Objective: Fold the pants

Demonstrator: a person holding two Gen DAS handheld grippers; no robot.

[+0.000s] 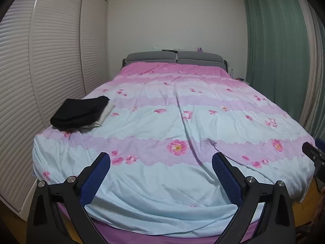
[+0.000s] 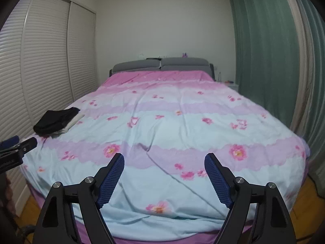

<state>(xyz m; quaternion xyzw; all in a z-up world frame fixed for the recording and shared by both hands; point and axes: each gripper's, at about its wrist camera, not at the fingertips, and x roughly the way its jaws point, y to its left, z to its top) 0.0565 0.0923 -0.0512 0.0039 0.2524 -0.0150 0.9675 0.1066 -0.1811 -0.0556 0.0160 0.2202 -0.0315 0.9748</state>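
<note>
Folded black pants (image 1: 79,111) lie on a folded white garment (image 1: 105,112) at the bed's left edge, well beyond both grippers; they also show in the right wrist view as black pants (image 2: 55,121). My left gripper (image 1: 161,160) hangs over the foot of the bed, jaws wide apart, nothing between its blue pads (image 1: 95,180). My right gripper (image 2: 164,160) is beside it to the right, also open and empty. The right gripper's tip (image 1: 312,152) peeks in at the left wrist view's right edge; the left gripper's tip (image 2: 18,144) shows at the right wrist view's left edge.
The bed carries a pink, lilac and pale blue floral cover (image 1: 172,126) with a grey headboard (image 1: 174,58). White louvred wardrobe doors (image 1: 50,61) run along the left. Green curtains (image 1: 274,50) hang on the right. Wooden floor (image 2: 304,199) shows by the bed's foot.
</note>
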